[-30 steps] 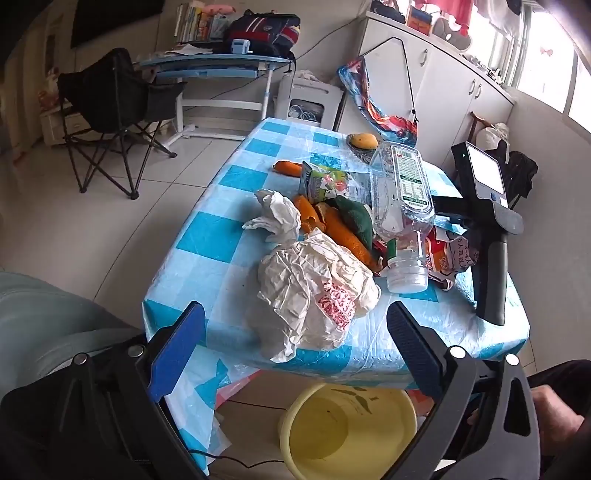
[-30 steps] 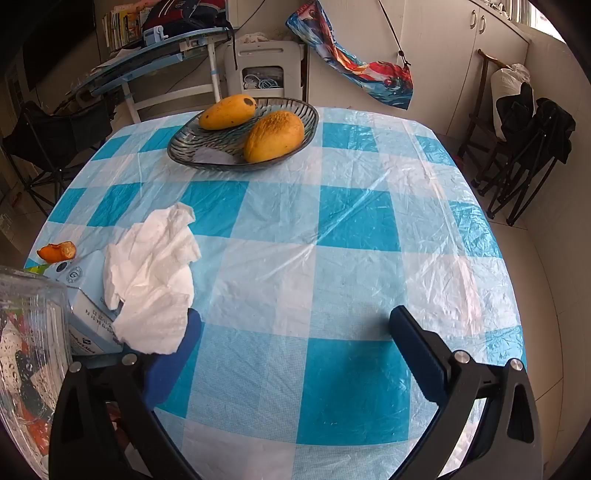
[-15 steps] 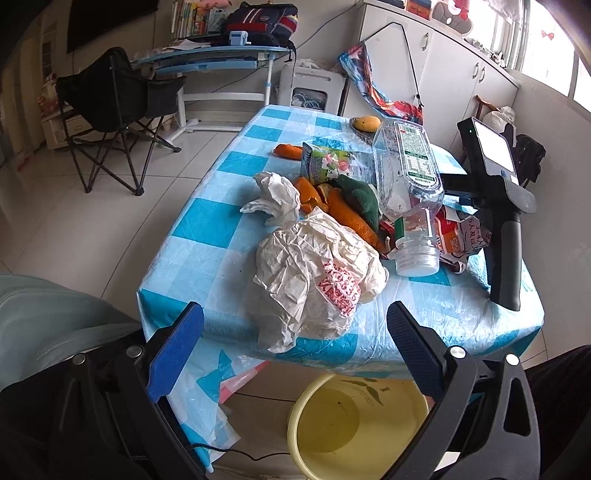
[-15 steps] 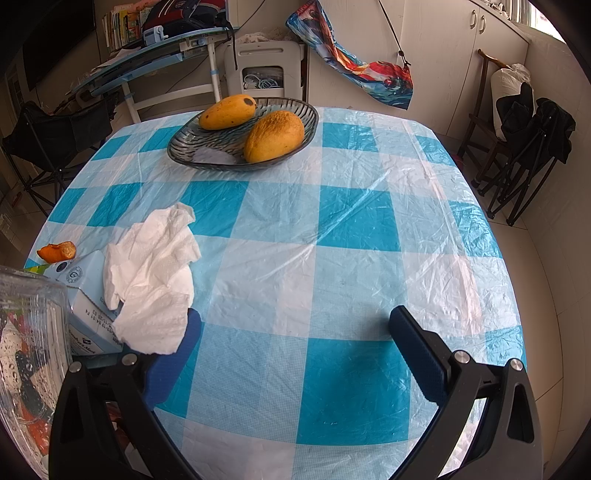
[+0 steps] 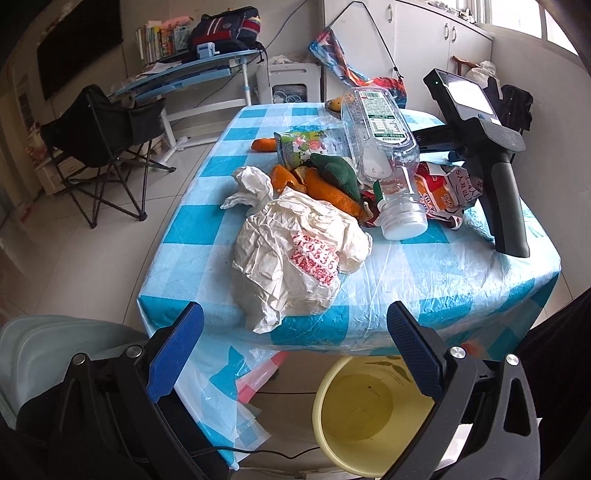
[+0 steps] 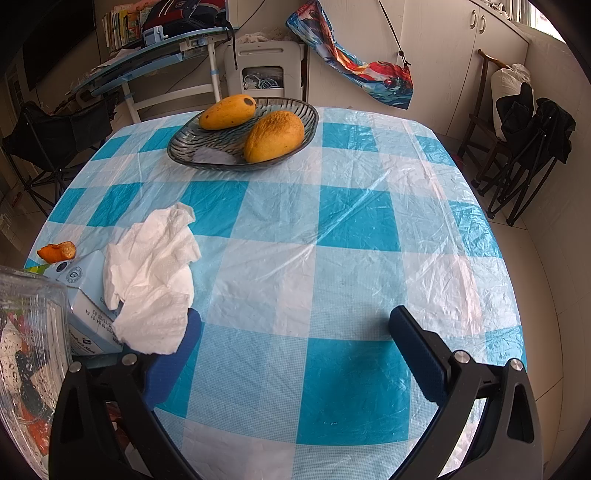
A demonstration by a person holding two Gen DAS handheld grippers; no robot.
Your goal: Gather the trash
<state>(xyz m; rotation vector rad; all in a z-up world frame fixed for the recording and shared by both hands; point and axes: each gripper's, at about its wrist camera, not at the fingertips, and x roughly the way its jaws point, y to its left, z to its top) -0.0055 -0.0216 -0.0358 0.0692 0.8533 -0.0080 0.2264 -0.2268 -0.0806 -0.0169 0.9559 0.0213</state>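
Both views are bright and evenly lit by daylight. In the left wrist view the source is a window at 1 o'clock, overexposed to near white. In the right wrist view a window strip at 1 o'clock is likewise blown out. The plastic tablecloth carries white glare streaks along its creases, strongest toward 3 o'clock. Shadows are soft; a faint one lies under the glass bowl. Fisheye distortion bends straight lines outward, and black vignette fills all four corners. Focus is sharp at centre; the clear bottle at 8 o'clock appears soft and smeared. The screen is washed out.
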